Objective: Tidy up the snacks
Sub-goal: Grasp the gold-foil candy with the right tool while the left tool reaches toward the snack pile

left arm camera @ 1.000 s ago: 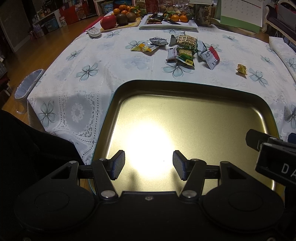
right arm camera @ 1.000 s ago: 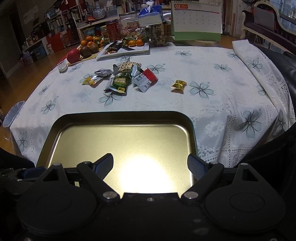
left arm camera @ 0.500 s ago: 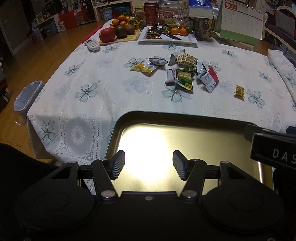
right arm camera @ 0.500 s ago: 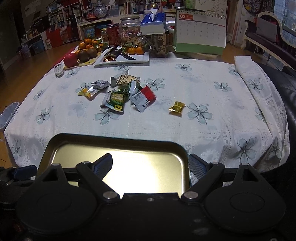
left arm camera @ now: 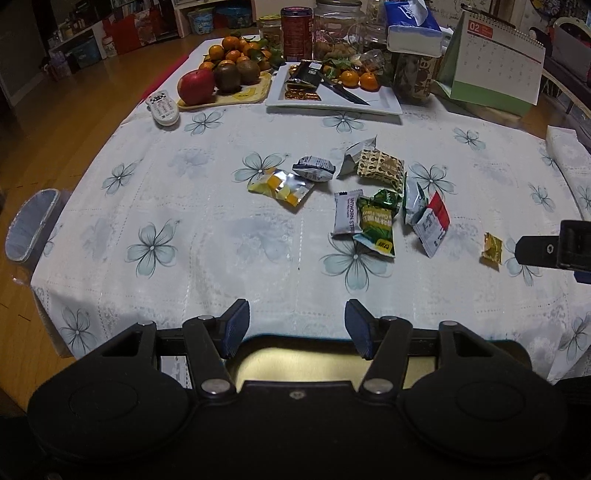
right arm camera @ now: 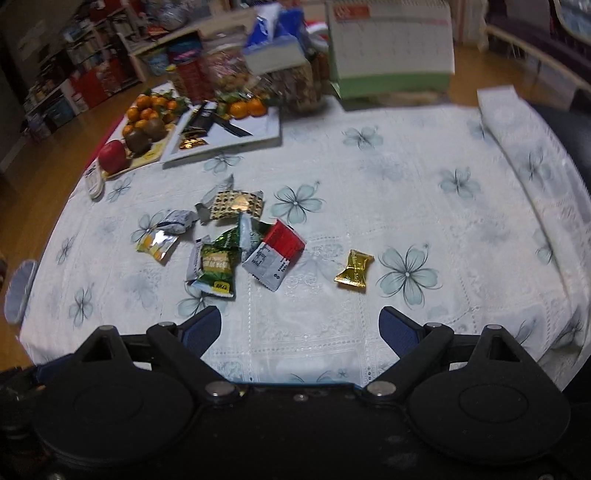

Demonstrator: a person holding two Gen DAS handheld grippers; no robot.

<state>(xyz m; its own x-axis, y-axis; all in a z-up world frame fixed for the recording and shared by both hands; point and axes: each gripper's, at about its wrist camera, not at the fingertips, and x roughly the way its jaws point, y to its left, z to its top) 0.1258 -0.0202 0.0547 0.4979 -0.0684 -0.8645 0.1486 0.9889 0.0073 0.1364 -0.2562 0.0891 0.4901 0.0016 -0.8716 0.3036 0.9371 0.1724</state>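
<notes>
Both empty, the left gripper and right gripper are gaping; the right should be closing squarely over the gold candy at frame centre.

A desk carries a loose cluster of snack packets near its middle. One small wrapped candy lies apart, to the right of the cluster. Behind the snacks, along the far edge, sit a fruit board at the left, a serving plate beside it, jars behind that, and a desk calendar at the right. A remote control lies left of the fruit board. A tray rests at the near edge, before the snacks.
</notes>
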